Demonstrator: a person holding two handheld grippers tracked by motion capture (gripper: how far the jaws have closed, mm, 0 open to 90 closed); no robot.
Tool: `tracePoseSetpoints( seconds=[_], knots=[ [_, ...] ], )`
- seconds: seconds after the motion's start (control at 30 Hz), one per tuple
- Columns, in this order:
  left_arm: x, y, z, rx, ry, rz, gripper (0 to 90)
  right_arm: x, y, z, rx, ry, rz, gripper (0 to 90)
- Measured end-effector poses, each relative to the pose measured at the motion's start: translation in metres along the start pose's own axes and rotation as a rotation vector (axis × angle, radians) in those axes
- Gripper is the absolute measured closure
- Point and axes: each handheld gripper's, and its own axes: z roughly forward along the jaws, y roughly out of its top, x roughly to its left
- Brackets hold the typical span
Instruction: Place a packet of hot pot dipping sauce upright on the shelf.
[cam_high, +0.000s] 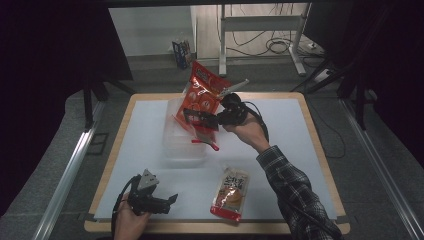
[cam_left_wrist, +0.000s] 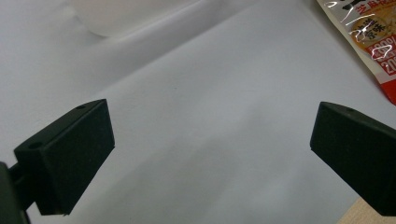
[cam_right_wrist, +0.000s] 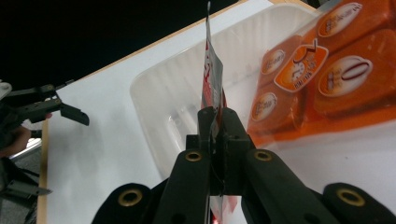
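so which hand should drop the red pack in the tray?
Right. The right gripper is already shut on the red pack, holding it above the clear tray. The left gripper is open at the near edge, far from both.

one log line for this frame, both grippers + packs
right gripper: shut on orange snack pack, above clear tray | left gripper: open, nothing between jaws | sauce pouch: flat on table

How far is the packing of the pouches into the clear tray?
Nothing lies in the clear tray yet. The right gripper, shut on the orange pouch, holds it above the tray. The second pouch waits on the table beside the open left gripper.
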Motion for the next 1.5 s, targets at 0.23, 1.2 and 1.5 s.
tracePoseSetpoints(
  seconds=[0.23, 1.2, 1.5],
  knots=[
    [0.000, 0.000, 0.001, 0.002, -0.001, -0.003, 0.0, 0.002, 0.010, 0.016, 0.011, 0.000, -0.014, 88.5],
    [0.001, -0.002, 0.000, 0.005, -0.001, -0.003, 0.0, 0.014, 0.014, 0.076, 0.014, 0.019, -0.022, 88.4],
    [0.001, -0.002, 0.001, 0.013, -0.001, -0.002, 0.0, -0.001, -0.010, 0.070, 0.033, -0.019, 0.014, 88.3]
  ],
)
